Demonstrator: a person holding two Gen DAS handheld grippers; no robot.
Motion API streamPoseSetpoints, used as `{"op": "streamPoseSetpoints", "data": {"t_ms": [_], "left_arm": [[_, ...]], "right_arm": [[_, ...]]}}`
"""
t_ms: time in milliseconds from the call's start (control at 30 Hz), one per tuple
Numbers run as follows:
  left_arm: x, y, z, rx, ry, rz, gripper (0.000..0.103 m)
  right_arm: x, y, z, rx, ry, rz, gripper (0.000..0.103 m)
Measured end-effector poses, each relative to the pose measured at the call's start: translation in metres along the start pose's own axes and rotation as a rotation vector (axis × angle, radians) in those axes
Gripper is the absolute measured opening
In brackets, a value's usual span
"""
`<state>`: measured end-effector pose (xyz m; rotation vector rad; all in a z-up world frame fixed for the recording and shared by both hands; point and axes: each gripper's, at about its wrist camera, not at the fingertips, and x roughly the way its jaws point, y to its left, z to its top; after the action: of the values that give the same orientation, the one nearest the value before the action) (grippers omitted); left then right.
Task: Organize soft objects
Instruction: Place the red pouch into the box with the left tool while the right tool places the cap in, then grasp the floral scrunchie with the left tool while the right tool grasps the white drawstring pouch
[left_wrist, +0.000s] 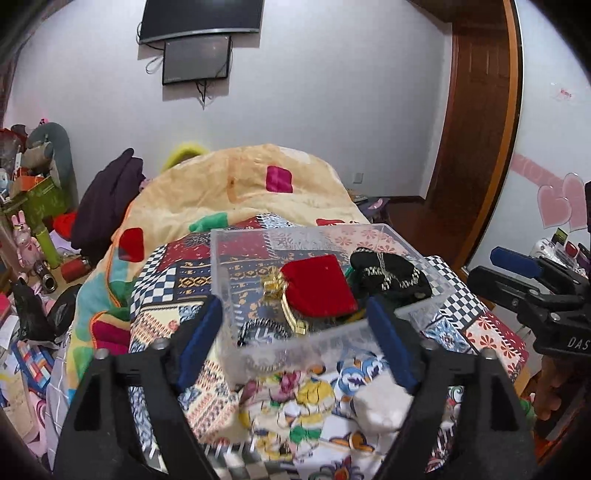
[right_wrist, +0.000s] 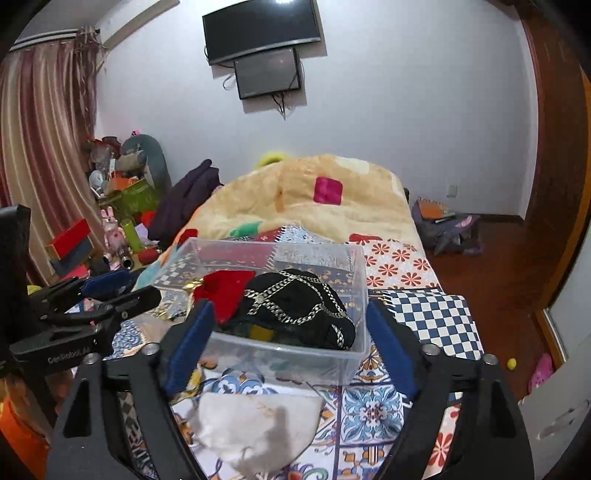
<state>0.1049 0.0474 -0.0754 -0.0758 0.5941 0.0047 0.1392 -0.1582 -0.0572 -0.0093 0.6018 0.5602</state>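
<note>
Both grippers hover over the bed (right_wrist: 436, 314), and the clear box (right_wrist: 354, 266) sits on the patchwork cover right ahead of them, with a red pouch (right_wrist: 227, 290) and a black chain-trimmed bag (right_wrist: 295, 306) inside it, side by side and touching. The left gripper (left_wrist: 295, 339) has its fingers spread wide and grasping nothing, straddling the near wall of the box, while the right gripper (right_wrist: 286, 343) is likewise released and empty, its fingers framing the box's near right corner. So where are we? By my reading, two soft things are already stowed and the next pick is on, because a white pouch (right_wrist: 255, 432) lies on the cover just in front of the box, low between the right gripper's fingers (the left view shows it too, near that gripper's right finger). The right one looks best placed for it: dip down, pinch the limp cloth near its middle so it doesn't slump out, then lift clear of the box wall and drop it in the free space beside the black bag
</note>
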Motion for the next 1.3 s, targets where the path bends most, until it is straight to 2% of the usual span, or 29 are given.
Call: {"op": "streamPoseSetpoints", "data": {"t_ms": [67, 200, 367, 600, 633, 700, 733, 833, 867, 900, 1067, 1200, 1300], "left_arm": [[-0.004, 0.002, -0.008, -0.006, -0.002, 0.016, 0.096], [-0.001, 0.011, -0.030, -0.041, 0.043, 0.017, 0.097], [0.020, 0.020, -0.057, -0.089, 0.146, 0.011, 0.097], [0.032, 0.021, -0.076, -0.099, 0.196, 0.034, 0.096], [0.032, 0.021, -0.077, -0.100, 0.201, 0.033, 0.091], [0.035, 0.021, -0.081, -0.094, 0.217, 0.028, 0.081], [0.037, 0.020, -0.082, -0.091, 0.224, 0.022, 0.075], [0.039, 0.017, -0.084, -0.078, 0.227, 0.022, 0.064], [0.039, 0.015, -0.085, -0.070, 0.226, 0.021, 0.057], [0.039, 0.013, -0.085, -0.065, 0.228, 0.014, 0.054], [0.035, 0.008, -0.087, -0.057, 0.216, 0.000, 0.029], [0.028, 0.004, -0.087, -0.045, 0.197, -0.009, 0.021], [0.019, 0.000, -0.084, -0.033, 0.167, -0.016, 0.018]], "right_arm": [[0.002, 0.003, -0.006, -0.003, 0.022, 0.010, 0.087], [0.018, 0.008, -0.025, 0.001, 0.103, 0.040, 0.087], [0.039, 0.011, -0.049, -0.003, 0.209, 0.051, 0.087], [0.061, 0.012, -0.069, -0.003, 0.323, 0.086, 0.087], [0.061, 0.014, -0.070, -0.010, 0.334, 0.086, 0.086], [0.066, 0.018, -0.074, -0.022, 0.358, 0.095, 0.074], [0.067, 0.020, -0.075, -0.026, 0.365, 0.100, 0.072], [0.066, 0.022, -0.075, -0.037, 0.359, 0.108, 0.063], [0.066, 0.023, -0.075, -0.036, 0.361, 0.119, 0.056], [0.066, 0.023, -0.075, -0.034, 0.362, 0.129, 0.051], [0.065, 0.028, -0.078, -0.034, 0.355, 0.165, 0.032], [0.065, 0.029, -0.079, -0.021, 0.347, 0.196, 0.016], [0.062, 0.030, -0.078, -0.006, 0.331, 0.201, 0.010]]}}
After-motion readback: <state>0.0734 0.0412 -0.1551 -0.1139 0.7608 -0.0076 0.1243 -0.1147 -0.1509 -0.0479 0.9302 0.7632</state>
